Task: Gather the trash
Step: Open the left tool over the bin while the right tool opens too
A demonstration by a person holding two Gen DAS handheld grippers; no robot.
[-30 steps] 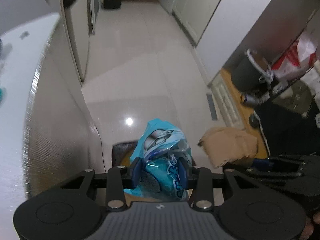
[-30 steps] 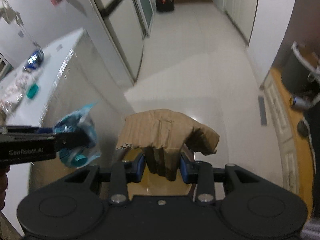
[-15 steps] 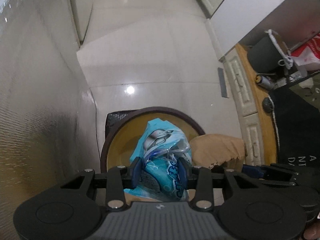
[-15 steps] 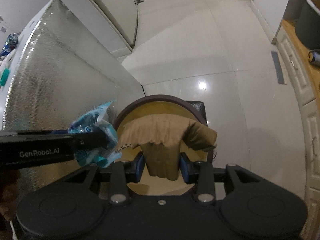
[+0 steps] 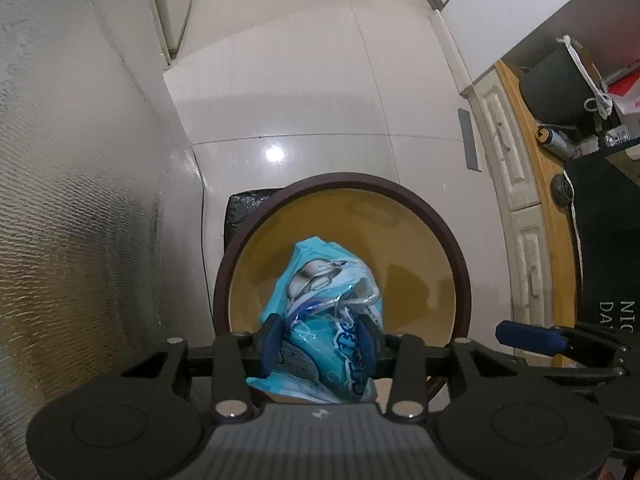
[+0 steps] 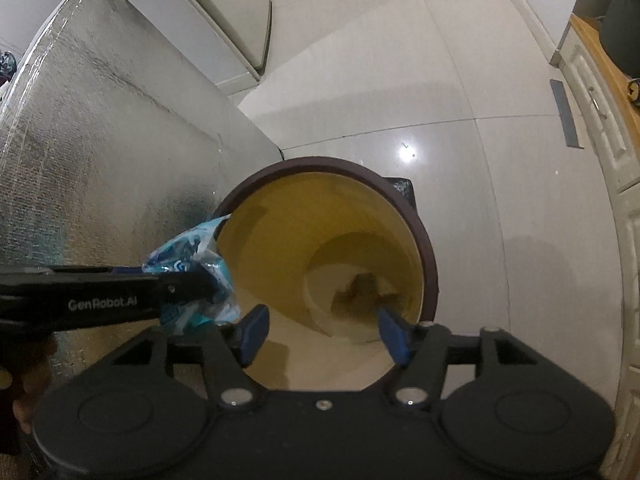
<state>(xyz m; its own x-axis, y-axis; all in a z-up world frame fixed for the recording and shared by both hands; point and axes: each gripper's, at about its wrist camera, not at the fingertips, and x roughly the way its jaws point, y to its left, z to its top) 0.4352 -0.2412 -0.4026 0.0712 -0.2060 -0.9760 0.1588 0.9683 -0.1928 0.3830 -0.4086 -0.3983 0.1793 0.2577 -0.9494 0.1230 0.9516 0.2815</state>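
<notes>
"GenRobot.AI" stands on the left tongs [image 6: 208, 286] arm

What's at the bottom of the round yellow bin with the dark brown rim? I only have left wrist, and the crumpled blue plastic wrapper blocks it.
Observer: A torn piece of brown cardboard lies on the floor of the round yellow bin.
Operator: Right tongs empty?
Observer: Yes. Their jaws have just been opening and stand wide apart, with nothing between them.
Operator: Is the crumpled blue plastic wrapper centred over the opening?
Observer: No. From the right wrist it hangs at the bin's left rim, between the pads of the left tongs, whose jaws have just been opening.
</notes>
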